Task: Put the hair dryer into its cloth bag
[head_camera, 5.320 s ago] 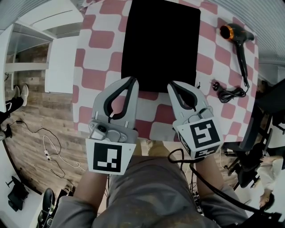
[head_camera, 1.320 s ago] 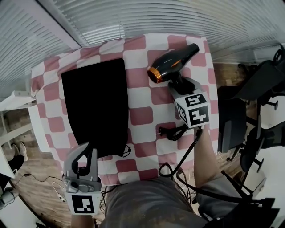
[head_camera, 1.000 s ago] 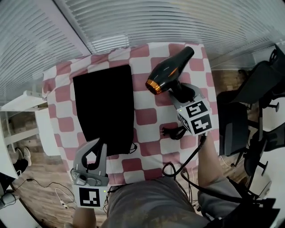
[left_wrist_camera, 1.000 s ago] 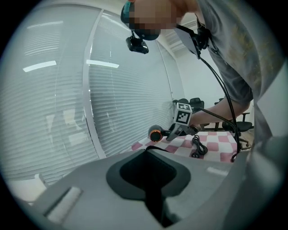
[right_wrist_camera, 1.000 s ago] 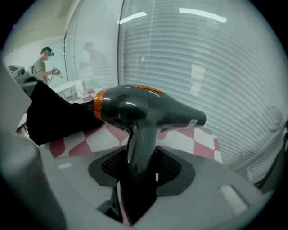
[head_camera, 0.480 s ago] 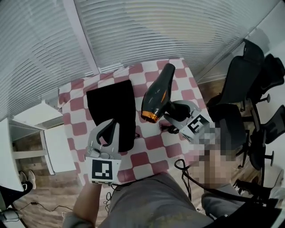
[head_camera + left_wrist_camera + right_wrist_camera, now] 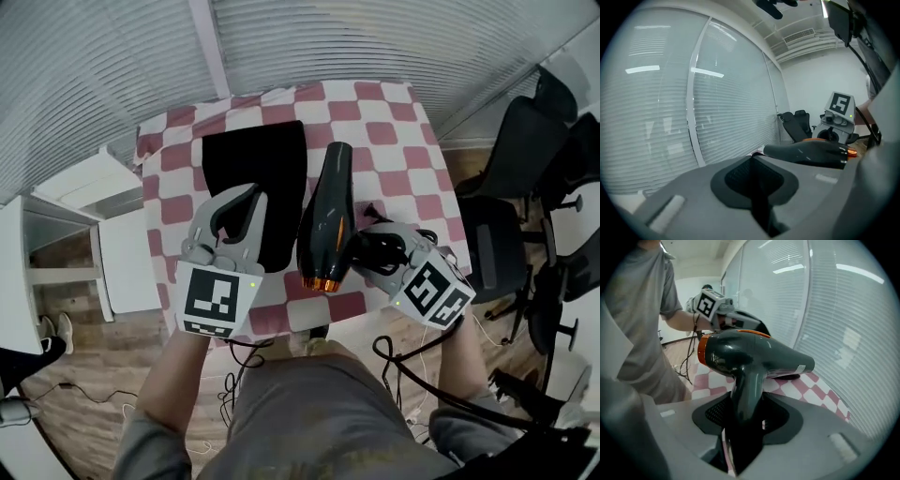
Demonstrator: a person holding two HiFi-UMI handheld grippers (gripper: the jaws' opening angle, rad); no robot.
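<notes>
Black cloth bag [image 7: 258, 159] was not yet filled: the hair dryer [image 7: 323, 220] was gripped in the right fingers [image 7: 820, 427], the left fingers [image 7: 679, 197] pressed together, empty.

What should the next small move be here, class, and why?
Probably lower the left gripper to the near edge of the bag and pinch it open. The right gripper holds the dryer by its handle, lifted beside the bag. The bag lies flat on the table, and the left jaws are shut and empty above it.
</notes>
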